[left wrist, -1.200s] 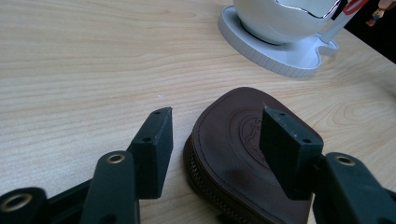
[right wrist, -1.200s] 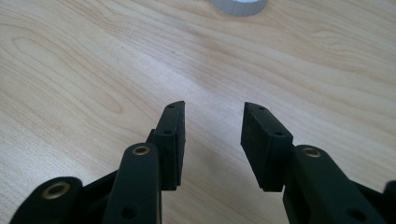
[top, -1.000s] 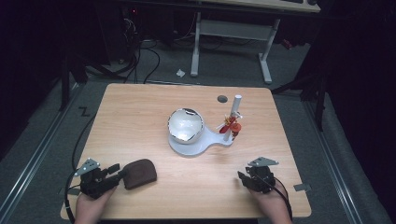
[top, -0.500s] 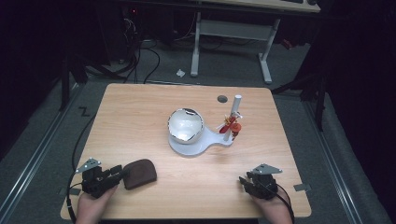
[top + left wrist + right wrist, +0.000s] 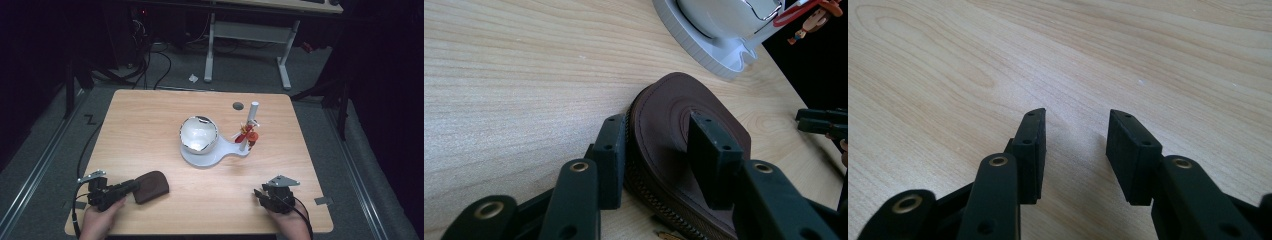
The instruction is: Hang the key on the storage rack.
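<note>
A brown leather zip case (image 5: 150, 186) lies flat near the table's front left. My left gripper (image 5: 131, 187) points right at its near end. In the left gripper view the case (image 5: 669, 105) fills the gap between the jaws, which have just been closing. One pad (image 5: 611, 150) rests against the zipper edge and the other pad (image 5: 711, 155) sits on the top face. My right gripper (image 5: 260, 194) lies at the front right, well away from the case. In its own view the right gripper (image 5: 1075, 125) stands open over bare wood.
A white stand (image 5: 200, 159) in the middle of the table carries a shiny globe (image 5: 199, 134). A white post (image 5: 248, 125) on it holds a red and orange figure (image 5: 248, 136). A dark round hole (image 5: 238, 106) lies behind. The table's front edge is close to both hands.
The left jaws have closed in on the near end of the brown case. The case and the right gripper have kept their places.
</note>
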{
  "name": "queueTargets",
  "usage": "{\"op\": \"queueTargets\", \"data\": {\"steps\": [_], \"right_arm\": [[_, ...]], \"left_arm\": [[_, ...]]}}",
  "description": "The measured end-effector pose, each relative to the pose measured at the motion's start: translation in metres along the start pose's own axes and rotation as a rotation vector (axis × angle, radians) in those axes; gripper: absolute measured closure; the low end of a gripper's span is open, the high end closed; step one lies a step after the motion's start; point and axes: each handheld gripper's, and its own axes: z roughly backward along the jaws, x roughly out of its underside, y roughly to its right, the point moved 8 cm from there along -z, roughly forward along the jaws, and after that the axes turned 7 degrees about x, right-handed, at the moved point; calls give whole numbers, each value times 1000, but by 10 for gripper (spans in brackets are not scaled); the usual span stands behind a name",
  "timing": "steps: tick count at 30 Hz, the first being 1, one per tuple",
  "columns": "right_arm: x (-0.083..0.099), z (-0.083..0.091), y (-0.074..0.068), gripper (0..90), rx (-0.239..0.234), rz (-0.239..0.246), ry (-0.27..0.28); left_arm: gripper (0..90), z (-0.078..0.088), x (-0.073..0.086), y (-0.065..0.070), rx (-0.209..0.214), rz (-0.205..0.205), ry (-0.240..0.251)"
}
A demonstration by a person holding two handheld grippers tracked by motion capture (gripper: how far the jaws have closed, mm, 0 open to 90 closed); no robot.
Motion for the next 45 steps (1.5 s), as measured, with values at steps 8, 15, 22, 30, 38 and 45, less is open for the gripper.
{"op": "queueTargets", "data": {"steps": [8,15,22,30,38,45], "right_arm": [[1,0,3,601,4,-11,-1],[1,0,3,601,2,-14,0],[1,0,4,601,1,-18,2],[1,1,4,602,3,-17,6],[1,1,3,602,4,-17,6],[1,1,4,600,11,-17,13]], "left_arm": [[696,-1,1,7,5,-44,-46],[799,0,-2,17,-6,-124,-45],[823,2,-7,29,-1,-188,-5],[837,6,-14,41,4,-241,55],[845,11,-18,49,5,-273,98],[845,11,-19,51,-7,-297,114]]}}
